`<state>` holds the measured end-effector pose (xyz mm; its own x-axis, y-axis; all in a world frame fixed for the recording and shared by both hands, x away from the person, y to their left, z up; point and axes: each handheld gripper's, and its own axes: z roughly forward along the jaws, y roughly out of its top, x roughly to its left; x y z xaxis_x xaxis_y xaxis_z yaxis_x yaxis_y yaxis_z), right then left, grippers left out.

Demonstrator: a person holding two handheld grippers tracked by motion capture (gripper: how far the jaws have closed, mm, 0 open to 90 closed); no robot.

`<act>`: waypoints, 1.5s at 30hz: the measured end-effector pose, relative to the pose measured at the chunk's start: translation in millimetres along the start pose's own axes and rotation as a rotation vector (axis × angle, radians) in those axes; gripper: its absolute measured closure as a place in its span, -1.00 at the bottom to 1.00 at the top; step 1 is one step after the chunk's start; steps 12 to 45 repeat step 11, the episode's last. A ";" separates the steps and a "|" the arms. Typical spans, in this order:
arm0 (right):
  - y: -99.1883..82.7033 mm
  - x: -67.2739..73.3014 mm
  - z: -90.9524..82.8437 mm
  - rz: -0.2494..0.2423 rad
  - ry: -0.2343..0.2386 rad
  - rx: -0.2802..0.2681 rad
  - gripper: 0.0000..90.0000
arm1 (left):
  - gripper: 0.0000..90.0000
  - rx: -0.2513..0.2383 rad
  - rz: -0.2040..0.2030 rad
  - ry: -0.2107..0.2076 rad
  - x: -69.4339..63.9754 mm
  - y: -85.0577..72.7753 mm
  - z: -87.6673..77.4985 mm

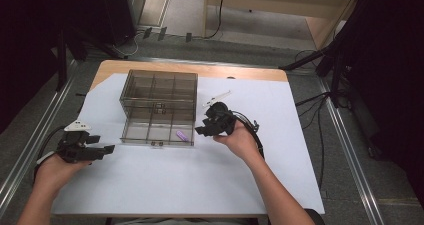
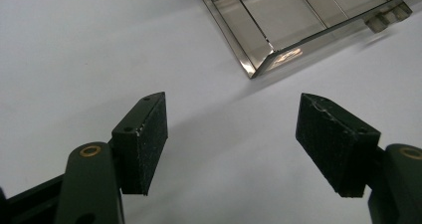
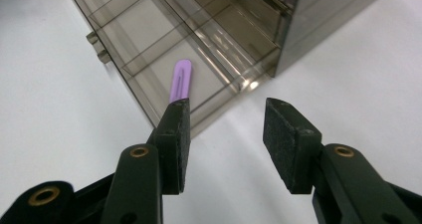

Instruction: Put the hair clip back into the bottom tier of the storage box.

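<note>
The organizer box (image 1: 159, 97) is smoke-grey transparent plastic, the clip (image 3: 180, 79) inside its drawer is lilac, the table sheet (image 1: 165, 180) is white, and both grippers' pads (image 3: 285, 144) are black.

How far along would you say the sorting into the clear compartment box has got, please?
Apparently done: a flat purple clip lies in the near right compartment of the smoky transparent plastic divider box, whose lid stands open. In hand: nothing; the right gripper hangs open just beside that corner, and the left gripper is open over the white sheet. Possibly left: a slim white piece lying behind the right gripper.
</note>
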<state>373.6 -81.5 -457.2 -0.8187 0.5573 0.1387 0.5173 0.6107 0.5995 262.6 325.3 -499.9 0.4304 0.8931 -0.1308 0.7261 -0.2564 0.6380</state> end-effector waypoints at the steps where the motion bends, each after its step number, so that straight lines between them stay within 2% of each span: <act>1: -1.5 -1.5 -1.3 0.003 -0.003 -0.002 0.22 | -0.34 0.005 -0.002 -0.004 0.8 0.8 0.2; 11: -13.7 -13.0 -10.6 0.029 -0.030 -0.021 0.21 | -0.34 0.000 0.003 -0.010 3.2 7.2 4.7; 45: -13.7 -13.0 -10.6 0.029 -0.030 -0.021 0.21 | -0.34 0.000 0.003 -0.010 3.2 7.2 4.7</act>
